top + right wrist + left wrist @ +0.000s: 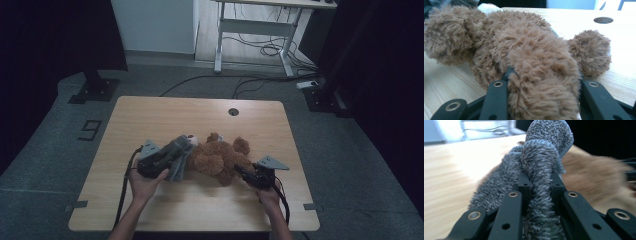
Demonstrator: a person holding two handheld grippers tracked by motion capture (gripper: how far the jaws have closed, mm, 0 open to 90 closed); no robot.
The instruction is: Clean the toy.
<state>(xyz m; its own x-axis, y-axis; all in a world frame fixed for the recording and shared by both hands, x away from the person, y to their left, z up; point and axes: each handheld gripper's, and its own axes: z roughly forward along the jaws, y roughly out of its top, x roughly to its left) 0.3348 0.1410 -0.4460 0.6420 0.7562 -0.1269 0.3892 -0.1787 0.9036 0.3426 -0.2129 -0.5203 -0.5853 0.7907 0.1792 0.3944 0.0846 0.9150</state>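
Brown teddy bear (218, 157) lying on the wooden table (150, 117), slightly nearer than the table's middle, head toward the left. The left gripper (167, 161), at the bear's left end, has its jaws clamped narrowly on a fold of a grey fuzzy cloth (541, 170) draped over the bear's head. The right gripper (243, 172), at the near right of the bear, has its jaws closed on one of the bear's plush limbs (544, 82). A round cable hole (233, 111) sits near the table's far edge

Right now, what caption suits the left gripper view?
Left gripper pinches a grey towel beside a brown teddy bear.
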